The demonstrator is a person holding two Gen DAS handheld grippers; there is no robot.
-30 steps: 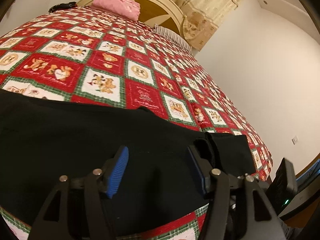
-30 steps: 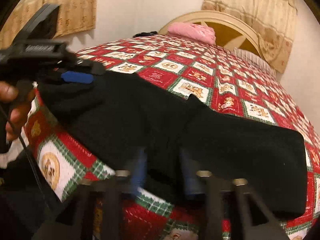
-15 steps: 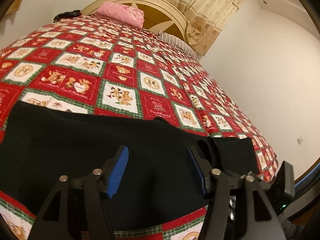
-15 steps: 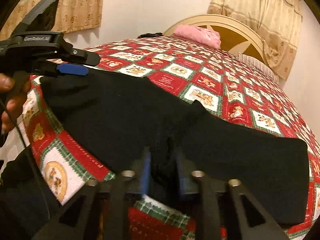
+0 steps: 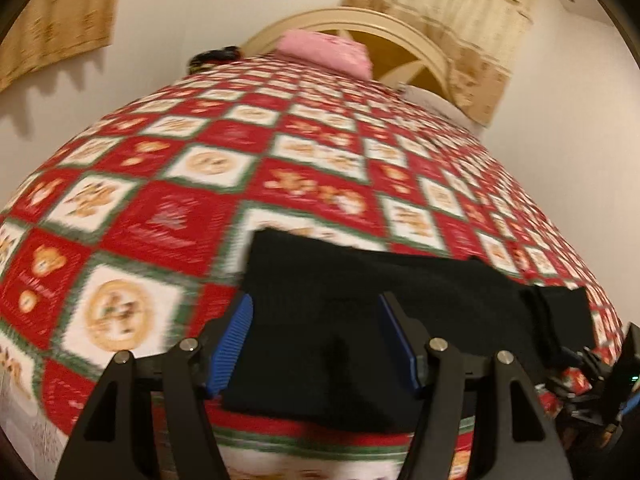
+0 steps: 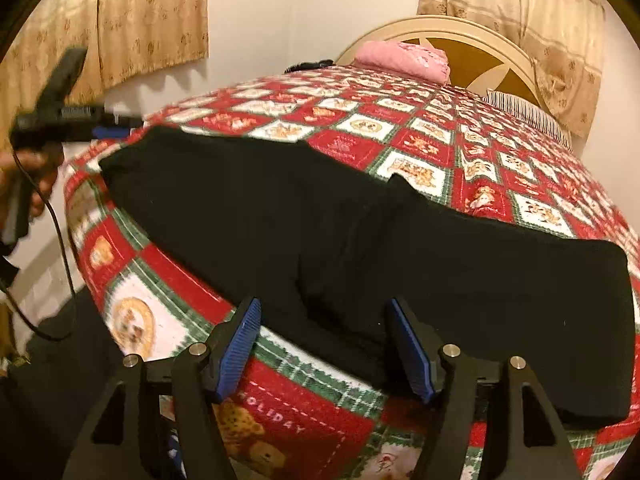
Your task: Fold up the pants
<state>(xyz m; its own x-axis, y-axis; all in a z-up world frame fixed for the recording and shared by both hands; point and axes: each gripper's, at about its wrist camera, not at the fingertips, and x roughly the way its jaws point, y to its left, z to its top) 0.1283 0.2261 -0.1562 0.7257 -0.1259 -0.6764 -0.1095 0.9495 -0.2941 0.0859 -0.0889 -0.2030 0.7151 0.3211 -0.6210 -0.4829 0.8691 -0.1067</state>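
Note:
Black pants (image 6: 360, 240) lie flat along the near edge of the bed, on a red, white and green Christmas quilt (image 6: 420, 140). They also show in the left wrist view (image 5: 380, 300). My left gripper (image 5: 316, 340) is open, its blue pads either side of the pants' left end, and it also shows at the far left of the right wrist view (image 6: 116, 132). My right gripper (image 6: 324, 344) is open at the pants' near edge by the middle, holding nothing.
A pink pillow (image 6: 404, 58) and a striped pillow (image 6: 524, 110) lie by the cream headboard (image 6: 460, 36). A small dark object (image 6: 308, 65) lies at the far left of the bed. Curtains hang on the walls behind.
My right gripper was shut on the pants' near edge and has opened, letting the cloth go. My left gripper has swung left towards the pants' end, and its view is blurred.

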